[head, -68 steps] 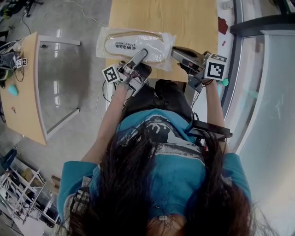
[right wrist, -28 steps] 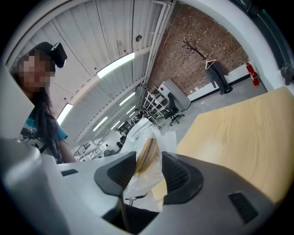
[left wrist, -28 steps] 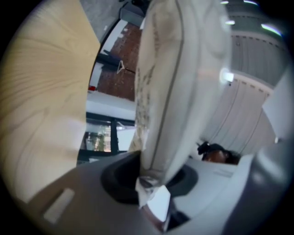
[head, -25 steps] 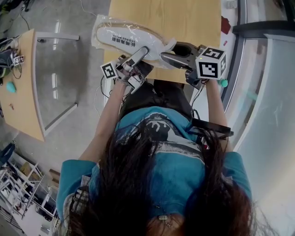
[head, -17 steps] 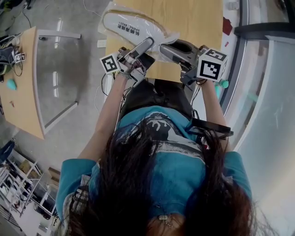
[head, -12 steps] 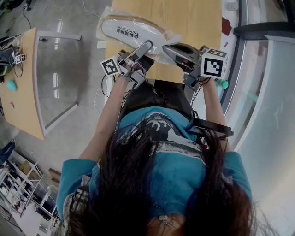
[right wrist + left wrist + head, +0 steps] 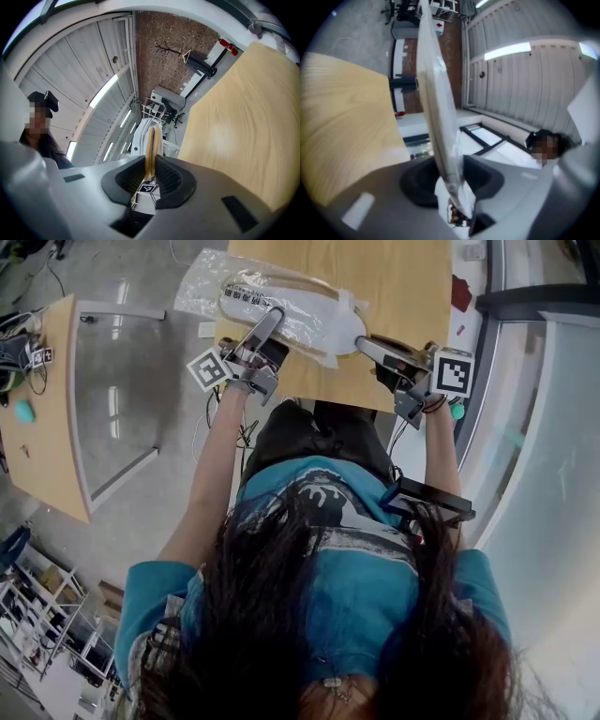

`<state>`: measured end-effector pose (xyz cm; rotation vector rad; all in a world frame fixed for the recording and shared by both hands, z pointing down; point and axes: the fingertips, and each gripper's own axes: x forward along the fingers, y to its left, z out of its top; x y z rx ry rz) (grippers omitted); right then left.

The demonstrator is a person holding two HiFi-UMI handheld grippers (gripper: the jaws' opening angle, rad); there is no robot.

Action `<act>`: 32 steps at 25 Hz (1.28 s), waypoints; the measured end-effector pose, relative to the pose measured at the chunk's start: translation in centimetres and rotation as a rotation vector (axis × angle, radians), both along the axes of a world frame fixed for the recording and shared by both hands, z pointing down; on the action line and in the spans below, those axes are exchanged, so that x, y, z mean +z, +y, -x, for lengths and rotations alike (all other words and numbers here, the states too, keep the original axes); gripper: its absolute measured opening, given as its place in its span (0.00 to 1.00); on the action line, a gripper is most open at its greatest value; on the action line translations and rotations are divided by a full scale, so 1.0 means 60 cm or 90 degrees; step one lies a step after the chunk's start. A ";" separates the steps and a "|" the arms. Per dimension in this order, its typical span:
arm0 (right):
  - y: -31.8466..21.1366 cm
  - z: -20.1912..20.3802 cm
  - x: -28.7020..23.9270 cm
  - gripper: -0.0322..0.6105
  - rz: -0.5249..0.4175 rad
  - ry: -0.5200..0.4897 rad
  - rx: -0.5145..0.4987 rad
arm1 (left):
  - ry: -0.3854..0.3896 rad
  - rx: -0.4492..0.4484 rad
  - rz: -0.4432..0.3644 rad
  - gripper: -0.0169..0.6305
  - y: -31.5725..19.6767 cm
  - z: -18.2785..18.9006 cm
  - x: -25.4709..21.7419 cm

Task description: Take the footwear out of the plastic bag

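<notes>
Since half a second ago, the left claw (image 7: 271, 315) has slid up and to the left, farther onto the plastic bag (image 7: 199, 281). The right claw (image 7: 362, 341) has drawn off to the right, so the two claws now stand wider apart. The bag has shifted with them. Its clear left end now hangs past the left edge of the wooden counter (image 7: 384, 277).

The footwear (image 7: 309, 322) is a flat white piece with dark print and a tan rim. It sits inside the bag, near the counter's near left corner, between the two claws.

In the left gripper view, the bag (image 7: 436, 93) runs edge-on straight up between the jaws of the left claw (image 7: 451, 169). Those jaws have just been opening a little, yet the pads are still tight against the film with the bag caught between them. The counter (image 7: 342, 122) fills the left of that view.

In the right gripper view, the jaws of the right claw (image 7: 149, 169) have just been closing. They now pinch two thin tan layers at the end of the footwear (image 7: 150, 140), which stands edge-on between the ribbed pads. Whether film lies between the pads and those layers cannot be told. The counter (image 7: 243, 126) fills the right of that view.
</notes>
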<state>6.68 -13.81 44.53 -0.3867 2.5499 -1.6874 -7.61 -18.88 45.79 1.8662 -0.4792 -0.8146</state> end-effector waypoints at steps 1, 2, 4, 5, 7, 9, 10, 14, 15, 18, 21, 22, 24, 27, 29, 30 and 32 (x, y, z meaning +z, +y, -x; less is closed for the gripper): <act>0.000 -0.003 0.002 0.16 0.003 0.003 0.002 | -0.007 -0.007 0.000 0.23 -0.003 0.002 0.001; 0.001 -0.007 0.002 0.16 0.002 0.007 0.002 | -0.013 -0.010 0.002 0.23 -0.004 0.002 0.004; 0.004 -0.013 0.003 0.16 -0.012 0.015 -0.002 | -0.013 -0.010 0.009 0.20 -0.005 0.001 0.008; 0.006 -0.014 0.003 0.16 -0.025 0.019 -0.007 | -0.006 -0.008 0.009 0.19 -0.005 0.001 0.006; 0.008 -0.016 0.000 0.17 -0.048 0.024 -0.010 | 0.021 0.001 0.003 0.18 -0.003 0.000 -0.003; 0.001 -0.023 0.003 0.28 -0.052 0.019 -0.006 | 0.050 0.016 0.000 0.17 -0.004 -0.014 -0.008; -0.004 -0.029 0.008 0.32 -0.049 0.012 -0.007 | 0.060 0.028 0.001 0.17 -0.005 -0.031 -0.006; -0.025 -0.053 0.020 0.32 -0.031 -0.034 -0.021 | 0.073 0.047 0.020 0.17 -0.018 -0.112 0.013; -0.024 -0.051 0.018 0.28 -0.021 -0.036 -0.019 | 0.065 0.040 0.024 0.17 -0.017 -0.113 0.014; -0.009 -0.034 0.019 0.24 -0.012 -0.003 -0.029 | 0.002 0.046 0.031 0.19 -0.002 -0.097 0.023; -0.010 -0.046 0.037 0.24 -0.005 0.016 -0.038 | -0.049 0.071 0.030 0.21 -0.003 -0.105 0.043; -0.014 -0.054 0.046 0.24 0.004 0.019 -0.035 | -0.061 0.076 0.031 0.22 -0.010 -0.111 0.051; -0.021 -0.061 0.052 0.24 0.025 0.009 -0.029 | -0.078 0.082 0.039 0.23 -0.024 -0.122 0.067; -0.021 -0.068 0.061 0.24 0.051 0.009 -0.013 | -0.091 0.078 0.051 0.23 -0.036 -0.129 0.078; -0.024 -0.072 0.062 0.24 0.054 0.013 0.002 | -0.097 0.068 0.053 0.23 -0.044 -0.132 0.078; -0.027 -0.074 0.062 0.24 0.051 0.014 0.008 | -0.097 0.064 0.053 0.23 -0.049 -0.134 0.078; -0.032 -0.078 0.061 0.24 0.045 0.017 0.013 | -0.097 0.061 0.050 0.23 -0.056 -0.138 0.076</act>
